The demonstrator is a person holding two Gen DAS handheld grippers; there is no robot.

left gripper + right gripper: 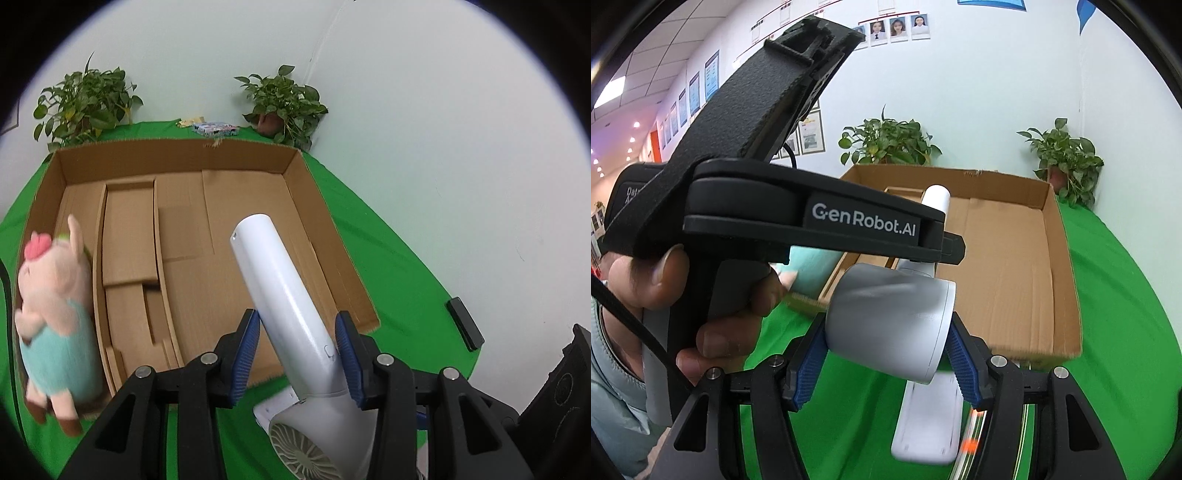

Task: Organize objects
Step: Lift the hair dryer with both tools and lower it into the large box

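Note:
A white hair dryer is held by both grippers above the green cloth at the near edge of an open cardboard box (291,173). My left gripper (297,354) is shut on its handle (280,284), which points up over the box. My right gripper (886,354) is shut on its grey-white barrel (890,325). The handle tip shows in the right wrist view (936,197), partly hidden by the left gripper's body. A pink plush pig (55,314) in a teal outfit stands at the box's left wall.
The box (1052,240) holds flat cardboard inserts (129,240). Two potted plants (284,107) stand behind it against the wall. A black block (465,325) lies on the cloth at right. A white flat object (931,417) lies under the right gripper.

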